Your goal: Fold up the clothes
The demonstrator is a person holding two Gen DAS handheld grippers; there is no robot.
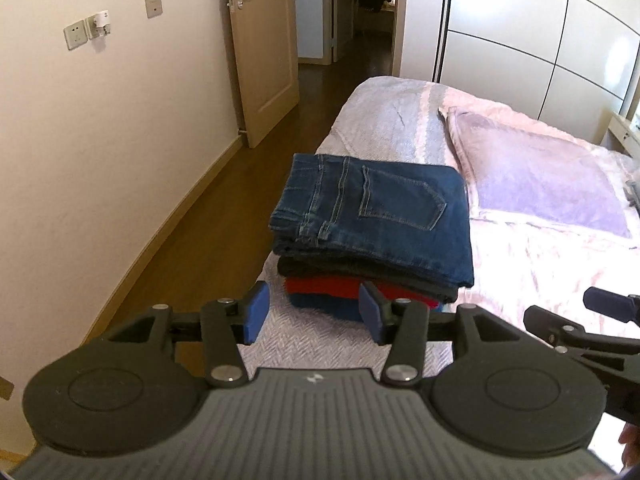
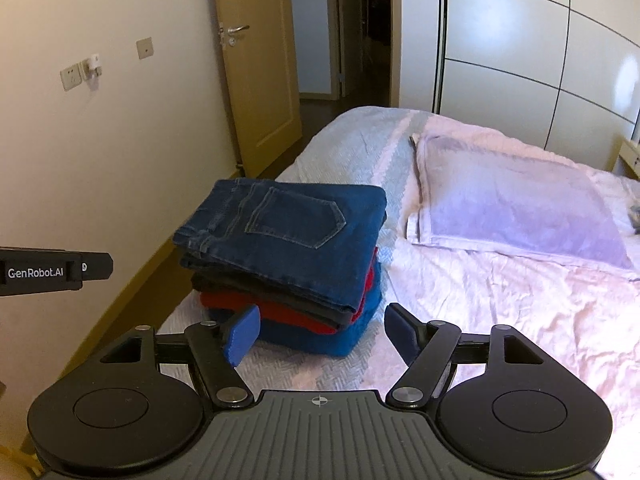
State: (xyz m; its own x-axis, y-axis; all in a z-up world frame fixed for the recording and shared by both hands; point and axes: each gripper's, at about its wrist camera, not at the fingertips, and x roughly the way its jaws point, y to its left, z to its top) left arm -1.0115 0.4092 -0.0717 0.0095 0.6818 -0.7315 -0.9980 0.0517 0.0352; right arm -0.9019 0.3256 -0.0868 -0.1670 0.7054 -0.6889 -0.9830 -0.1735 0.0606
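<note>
A stack of folded clothes sits near the bed's left edge. Folded blue jeans (image 1: 380, 216) lie on top, back pocket up, over a dark garment, a red garment (image 1: 320, 286) and a blue garment at the bottom. The jeans (image 2: 288, 240), red garment (image 2: 280, 308) and bottom blue garment (image 2: 320, 336) also show in the right wrist view. My left gripper (image 1: 314, 314) is open and empty, just short of the stack. My right gripper (image 2: 320, 334) is open and empty, also just in front of the stack. Neither touches the clothes.
The bed (image 1: 540, 276) has a pink wrinkled cover and a pillow (image 1: 532, 176) to the right of the stack. Wooden floor (image 1: 224, 216) and a wall run along the left. A door (image 1: 260, 48) stands open at the back, and white wardrobe panels (image 1: 520, 24) stand behind the bed.
</note>
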